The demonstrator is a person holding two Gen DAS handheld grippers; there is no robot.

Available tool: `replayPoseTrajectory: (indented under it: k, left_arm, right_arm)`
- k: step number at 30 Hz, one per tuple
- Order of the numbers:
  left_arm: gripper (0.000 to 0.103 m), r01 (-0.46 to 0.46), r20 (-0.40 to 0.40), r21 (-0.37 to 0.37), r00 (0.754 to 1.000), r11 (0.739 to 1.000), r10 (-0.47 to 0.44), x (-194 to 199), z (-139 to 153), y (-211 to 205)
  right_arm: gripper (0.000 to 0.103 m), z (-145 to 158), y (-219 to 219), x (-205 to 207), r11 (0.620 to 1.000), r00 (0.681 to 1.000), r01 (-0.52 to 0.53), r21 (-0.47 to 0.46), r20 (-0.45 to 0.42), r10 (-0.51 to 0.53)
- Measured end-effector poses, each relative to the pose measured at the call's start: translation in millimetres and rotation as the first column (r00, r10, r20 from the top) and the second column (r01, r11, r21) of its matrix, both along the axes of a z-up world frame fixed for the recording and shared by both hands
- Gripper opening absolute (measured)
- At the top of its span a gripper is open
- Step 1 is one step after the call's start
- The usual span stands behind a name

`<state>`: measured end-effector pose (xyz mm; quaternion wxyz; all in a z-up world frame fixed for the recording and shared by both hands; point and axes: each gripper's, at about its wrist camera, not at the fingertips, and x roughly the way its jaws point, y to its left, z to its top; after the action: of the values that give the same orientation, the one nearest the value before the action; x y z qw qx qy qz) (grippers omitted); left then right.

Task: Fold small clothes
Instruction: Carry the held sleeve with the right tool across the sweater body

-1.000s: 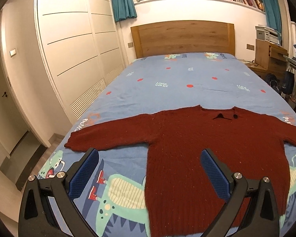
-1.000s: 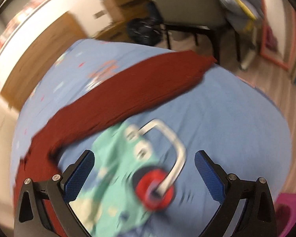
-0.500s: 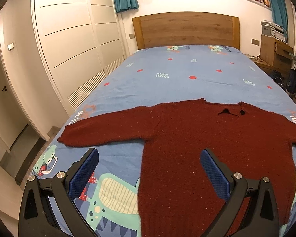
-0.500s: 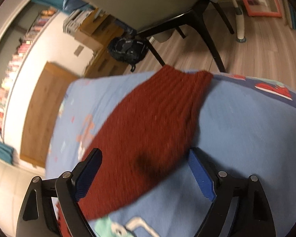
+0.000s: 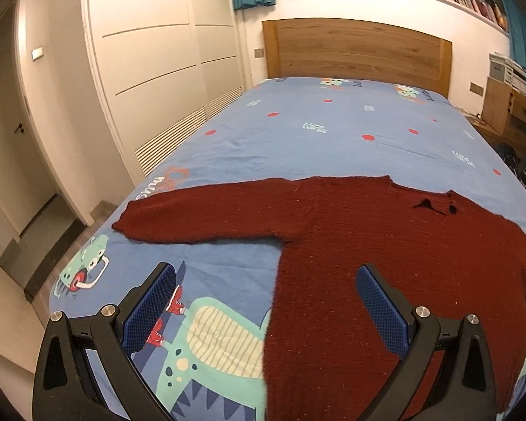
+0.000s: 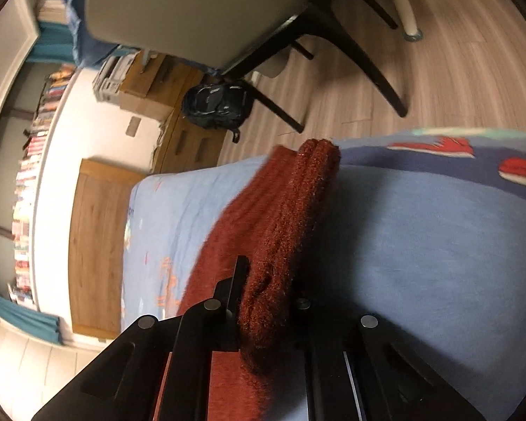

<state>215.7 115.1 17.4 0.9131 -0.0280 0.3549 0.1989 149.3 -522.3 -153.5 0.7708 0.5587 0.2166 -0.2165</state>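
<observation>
**Right sleeve pinched, left claw waiting over the sweater**

Left wrist view: the dark red sweater lies flat and face down across the lower half of the frame, on a blue bed sheet printed with cartoon dinosaurs. One sleeve stretches out toward the left edge of the bed, its cuff near the sheet's corner. The left gripper hangs above the sweater's side seam at the bottom of the frame with its blue pads wide apart and nothing between them.

Right wrist view: the frame is rolled sideways, with the wooden headboard at left and a chair and backpack at the top. The right gripper has its jaws drawn together on the other sleeve, clamping the bunched knit a little back from the cuff, which points to upper centre.

The step in hand looks like the first fold: bringing this sleeve in over the body. The next move calls for lifting the pinched sleeve just clear of the sheet and carrying it across the torso without dragging the body, while the left claw takes hold of its own sleeve.
</observation>
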Motion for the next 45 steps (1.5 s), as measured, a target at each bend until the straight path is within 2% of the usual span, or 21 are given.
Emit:
replayPoseTrajectory:
  k: [7,12,20,29,37,45]
  left_arm:
    - [0.101,0.008,0.010,-0.059,1.000,0.998,-0.007,-8.7,-1.1,10.7]
    - [0.101,0.015,0.002,-0.055,1.000,0.998,-0.015,-16.4,0.6,20.9]
    - [0.101,0.019,-0.014,-0.110,1.000,0.994,-0.020,-33.1,0.9,49.5]
    - [0.101,-0.005,-0.046,-0.101,0.999,0.995,0.000,-63.5,-6.1,81.2]
    - [0.101,-0.084,-0.052,-0.121,0.996,0.989,0.078,-88.5,-10.9,123.4]
    - [0.101,-0.151,-0.067,-0.119,0.987,0.981,0.143,-106.9,-21.1,148.5]
  right_arm:
    - [0.009,49.5,30.1,32.7,0.995,0.993,-0.094,-0.036,0.070,0.097]
    - [0.009,76.4,66.1,59.3,0.987,0.979,-0.160,-0.026,0.125,0.162]
    - [0.009,111.1,157.5,108.3,0.953,0.937,-0.302,-0.004,0.182,0.297]
    - [0.009,137.9,292.4,170.3,0.868,0.846,-0.497,-0.009,0.215,0.487]
    - [0.009,146.2,406.6,206.1,0.755,0.732,-0.655,-0.035,0.217,0.646]
    - [0.009,136.2,477.1,221.6,0.666,0.647,-0.745,-0.045,0.197,0.737]
